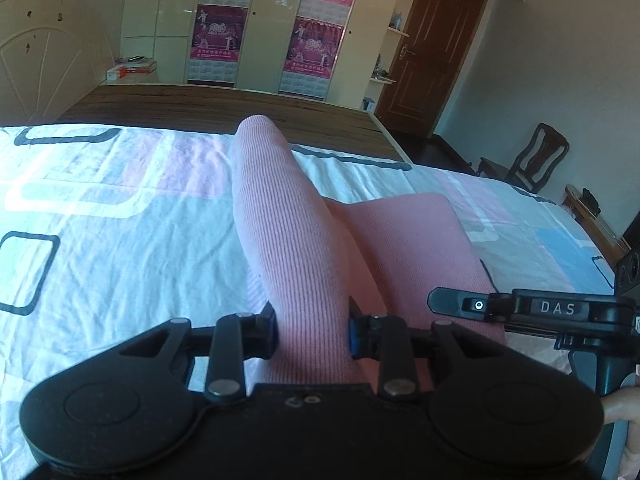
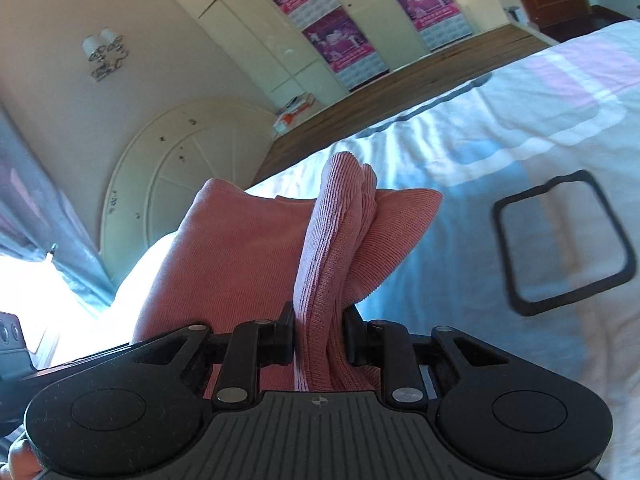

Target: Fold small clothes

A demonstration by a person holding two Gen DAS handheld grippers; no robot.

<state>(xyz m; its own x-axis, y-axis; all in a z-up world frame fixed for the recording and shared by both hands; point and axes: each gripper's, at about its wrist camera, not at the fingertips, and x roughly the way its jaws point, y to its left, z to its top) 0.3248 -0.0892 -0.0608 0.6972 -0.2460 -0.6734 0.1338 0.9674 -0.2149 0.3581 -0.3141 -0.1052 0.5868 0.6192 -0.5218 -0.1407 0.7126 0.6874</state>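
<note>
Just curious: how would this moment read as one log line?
left gripper: shut on pink garment | right gripper: shut on pink garment | garment partly above bedsheet

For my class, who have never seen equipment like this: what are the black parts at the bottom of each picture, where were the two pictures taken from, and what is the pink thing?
No robot here: a person holds two hand-held grippers, each carrying a camera looking along its fingers. One picture comes from the left gripper, the other from the right gripper. Both are clamped shut on a pink ribbed garment, lifting parts of it above a bed sheet patterned in white, blue and pink.
</note>
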